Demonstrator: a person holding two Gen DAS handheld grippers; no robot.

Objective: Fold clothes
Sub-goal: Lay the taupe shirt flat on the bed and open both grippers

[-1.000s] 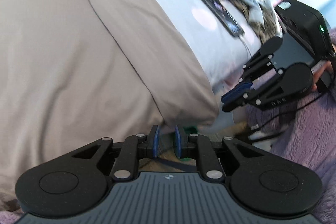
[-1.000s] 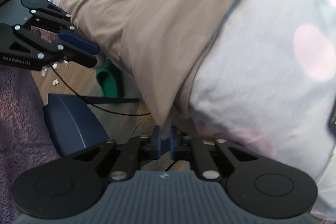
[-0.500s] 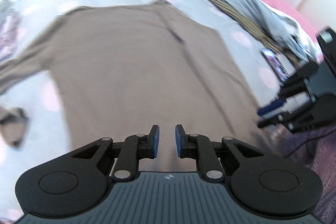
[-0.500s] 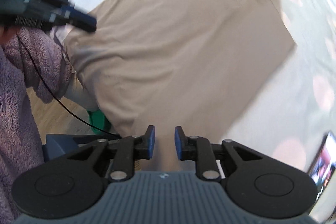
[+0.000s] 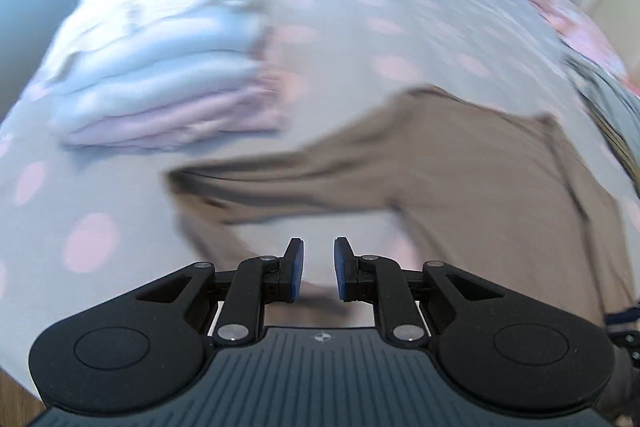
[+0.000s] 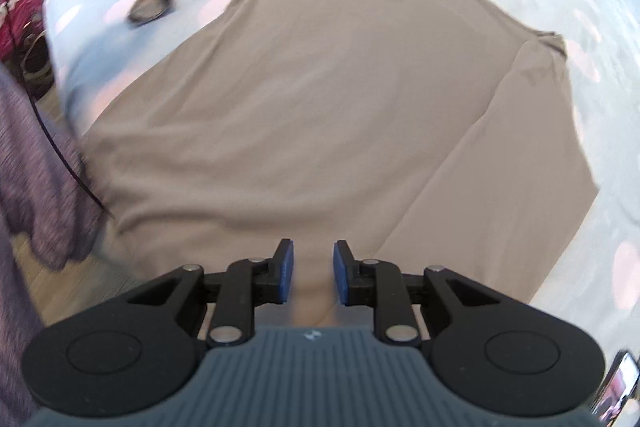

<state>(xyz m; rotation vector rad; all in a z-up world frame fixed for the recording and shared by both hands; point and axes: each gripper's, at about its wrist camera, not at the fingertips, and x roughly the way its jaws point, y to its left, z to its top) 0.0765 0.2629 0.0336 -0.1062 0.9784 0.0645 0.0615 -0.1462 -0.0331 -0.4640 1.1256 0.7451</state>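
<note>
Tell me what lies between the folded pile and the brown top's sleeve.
Left wrist view: only bare polka-dot bedsheet separates the folded pile from the brown top's sleeve; nothing else lies there.

No readable text, brand or number anywhere. Only a small round emblem at 12 o'clock on the ribbed body of each gripper, left (image 5: 317, 275) and right (image 6: 311, 277); too tiny to make out. The print on the left gripper's handle, at 11 o'clock in the right wrist view, is blurred.
</note>
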